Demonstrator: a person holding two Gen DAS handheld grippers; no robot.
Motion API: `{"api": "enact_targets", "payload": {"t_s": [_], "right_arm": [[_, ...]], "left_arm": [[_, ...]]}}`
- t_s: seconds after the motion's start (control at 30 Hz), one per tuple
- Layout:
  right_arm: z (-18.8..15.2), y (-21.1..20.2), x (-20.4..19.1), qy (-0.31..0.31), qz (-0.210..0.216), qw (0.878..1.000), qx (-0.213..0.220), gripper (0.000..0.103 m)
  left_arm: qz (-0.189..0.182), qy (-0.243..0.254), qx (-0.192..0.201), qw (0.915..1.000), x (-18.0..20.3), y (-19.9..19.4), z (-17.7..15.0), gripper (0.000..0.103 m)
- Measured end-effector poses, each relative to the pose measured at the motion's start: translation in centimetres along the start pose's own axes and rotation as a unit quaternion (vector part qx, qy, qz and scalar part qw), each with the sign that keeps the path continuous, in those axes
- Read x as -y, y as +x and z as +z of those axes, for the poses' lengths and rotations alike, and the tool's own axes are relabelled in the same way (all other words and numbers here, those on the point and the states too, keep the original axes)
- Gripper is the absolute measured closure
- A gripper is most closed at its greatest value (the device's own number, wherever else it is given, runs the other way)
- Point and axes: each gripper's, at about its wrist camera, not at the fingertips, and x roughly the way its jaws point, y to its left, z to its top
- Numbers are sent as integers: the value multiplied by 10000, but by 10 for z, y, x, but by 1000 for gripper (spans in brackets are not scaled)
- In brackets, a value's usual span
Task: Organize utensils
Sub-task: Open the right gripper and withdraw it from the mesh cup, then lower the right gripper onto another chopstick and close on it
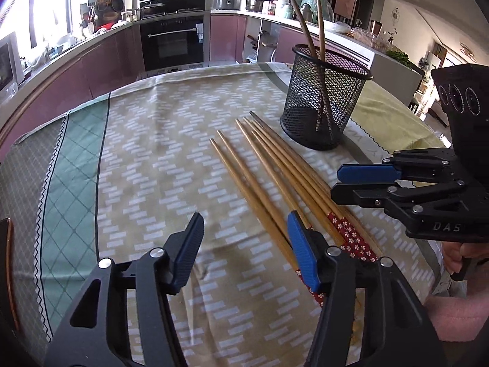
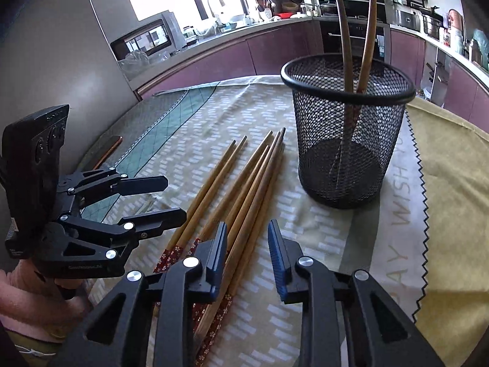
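Several bamboo chopsticks (image 1: 275, 177) (image 2: 250, 177) with red flowered ends lie side by side on the patterned tablecloth (image 1: 152, 153). A black mesh cup (image 1: 324, 98) (image 2: 345, 140) stands just beyond their tips, and two dark chopsticks (image 1: 305, 24) (image 2: 342, 30) stand in it. My left gripper (image 1: 244, 244) (image 2: 175, 198) hovers open, its right pad over the red ends, nothing between the jaws. My right gripper (image 2: 247, 244) (image 1: 336, 182) is narrowly open, just right of the bundle. Its left pad overlaps the outermost chopsticks, without pressing on any.
A yellow-green cloth (image 2: 452, 183) covers the table right of the cup. A brown-rimmed dark object (image 1: 7, 260) sits at the table's left edge. Kitchen counters and an oven (image 1: 174, 42) stand beyond the table. A hand in a pink sleeve (image 1: 458, 305) holds the right gripper.
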Motion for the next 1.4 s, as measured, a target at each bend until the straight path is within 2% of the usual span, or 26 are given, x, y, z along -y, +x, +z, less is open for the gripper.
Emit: {"api": "enact_targets", "payload": {"t_s": [0.17, 0.37, 0.67, 1.07, 1.3, 1.4], "right_arm": [[-3, 6, 4, 112, 35, 9999, -72, 83], [-5, 6, 6, 204, 64, 9998, -62, 89], [-8, -2, 16, 347, 113, 9993, -36, 89], [-8, 0, 17, 287, -75, 9995, -100, 88], [-4, 9, 7, 10, -488, 9988, -88, 88], [-2, 11, 8, 72, -468, 9989, -54, 89]], "left_arm": [[-114, -11, -105, 9999, 1, 4, -4, 58], [-277, -63, -131, 9995, -4, 4, -4, 63], [-438, -163, -198, 9987, -13, 4, -2, 71], [-299, -36, -301, 9991, -10, 7, 2, 74], [-98, 67, -317, 9994, -8, 16, 8, 73], [-4, 74, -295, 9995, -7, 19, 9, 78]]}}
